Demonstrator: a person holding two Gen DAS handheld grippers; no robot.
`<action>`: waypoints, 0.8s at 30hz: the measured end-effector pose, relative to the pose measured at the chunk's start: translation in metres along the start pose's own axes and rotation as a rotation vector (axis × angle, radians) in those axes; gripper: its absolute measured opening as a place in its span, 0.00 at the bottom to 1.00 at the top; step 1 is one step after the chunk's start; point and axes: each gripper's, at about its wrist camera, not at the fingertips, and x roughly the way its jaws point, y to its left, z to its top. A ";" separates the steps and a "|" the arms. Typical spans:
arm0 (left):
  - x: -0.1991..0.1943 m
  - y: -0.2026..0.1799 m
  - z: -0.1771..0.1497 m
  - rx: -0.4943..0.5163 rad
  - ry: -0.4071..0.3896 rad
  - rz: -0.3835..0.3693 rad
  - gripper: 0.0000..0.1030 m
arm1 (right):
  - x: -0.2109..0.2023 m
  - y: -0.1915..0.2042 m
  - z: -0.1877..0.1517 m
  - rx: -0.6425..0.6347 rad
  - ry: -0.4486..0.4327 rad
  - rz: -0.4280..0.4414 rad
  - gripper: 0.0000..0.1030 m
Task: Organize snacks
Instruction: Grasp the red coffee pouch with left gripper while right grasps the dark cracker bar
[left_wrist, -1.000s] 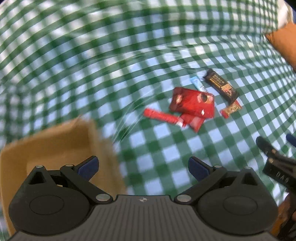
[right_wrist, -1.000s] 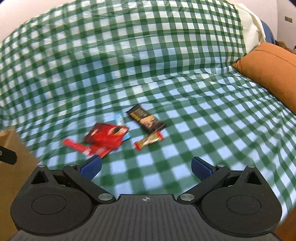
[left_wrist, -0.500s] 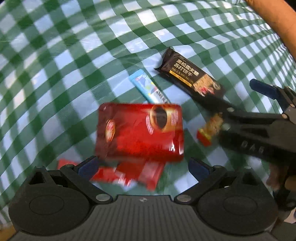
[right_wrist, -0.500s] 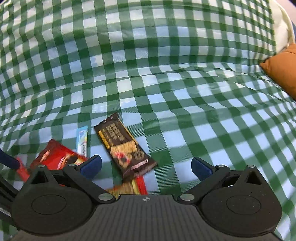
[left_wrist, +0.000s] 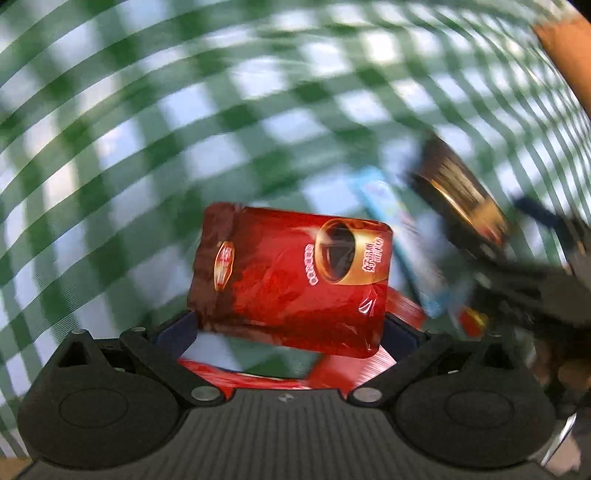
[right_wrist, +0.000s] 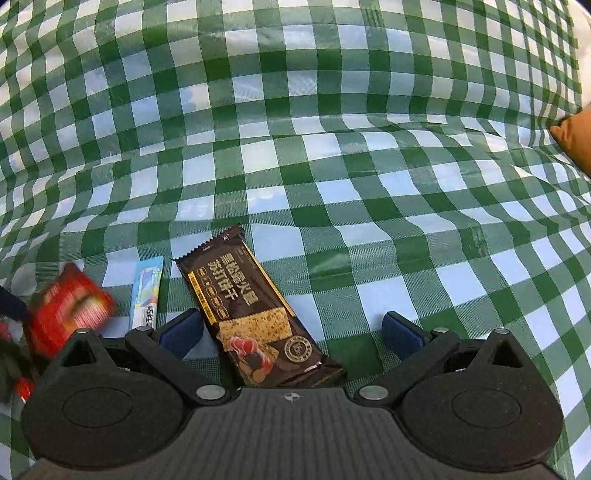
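Note:
In the left wrist view, a red coffee packet (left_wrist: 291, 273) fills the gap between the fingers of my left gripper (left_wrist: 288, 328), which touch its two sides; it looks lifted off the cloth. More red packets (left_wrist: 258, 376) lie under it. In the right wrist view, a dark brown cracker bar (right_wrist: 247, 310) lies on the checked cloth between the wide-open fingers of my right gripper (right_wrist: 291, 328). A light blue stick packet (right_wrist: 146, 291) lies left of the bar. The red packet (right_wrist: 66, 306) shows blurred at far left.
A green and white checked cloth (right_wrist: 332, 147) covers the soft surface. An orange cushion (right_wrist: 576, 136) sits at the right edge. In the left wrist view the brown bar (left_wrist: 461, 195), the blue stick (left_wrist: 399, 236) and the right gripper (left_wrist: 546, 280) are at right.
My left gripper closed in on the red coffee packet and raised it. My right gripper moved down over the brown cracker bar, which now lies between its fingers.

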 end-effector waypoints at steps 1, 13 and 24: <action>0.001 0.010 0.000 -0.044 -0.002 0.003 1.00 | -0.001 0.000 -0.002 -0.007 -0.004 -0.002 1.00; 0.016 0.008 0.020 -0.054 0.041 0.061 1.00 | 0.000 0.006 -0.003 -0.035 -0.022 -0.020 1.00; 0.024 0.064 0.034 -0.828 0.123 -0.091 1.00 | -0.002 0.005 -0.005 -0.028 -0.025 -0.014 1.00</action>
